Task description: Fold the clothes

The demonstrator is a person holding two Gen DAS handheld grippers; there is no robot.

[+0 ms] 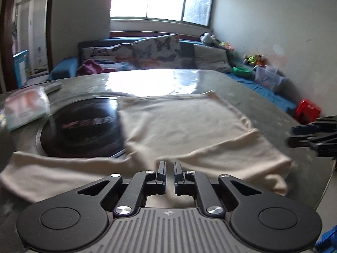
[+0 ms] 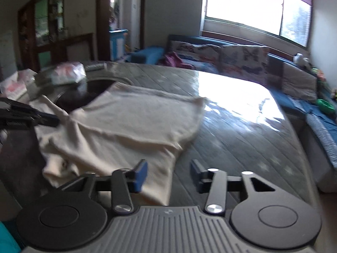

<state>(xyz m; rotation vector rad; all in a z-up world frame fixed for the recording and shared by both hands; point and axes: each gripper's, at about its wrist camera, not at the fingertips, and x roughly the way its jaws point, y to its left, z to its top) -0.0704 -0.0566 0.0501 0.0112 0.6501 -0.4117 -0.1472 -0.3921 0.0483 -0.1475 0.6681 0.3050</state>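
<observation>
A cream shirt (image 1: 179,126) is lying across the near half of the quilted table (image 2: 242,143), partly folded, with sleeves left to tuck. The left gripper (image 1: 169,165) is pinching its near edge, while the right gripper (image 2: 168,171) is hanging released beside it.

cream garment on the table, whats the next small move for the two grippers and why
Probably bring the right gripper down onto the near edge of the cream garment and close it. Its jaws stand wide open with nothing between them, hovering just over that edge, while the left gripper looks nearly shut at a fold of the cloth. The garment lies partly folded on the table.
</observation>
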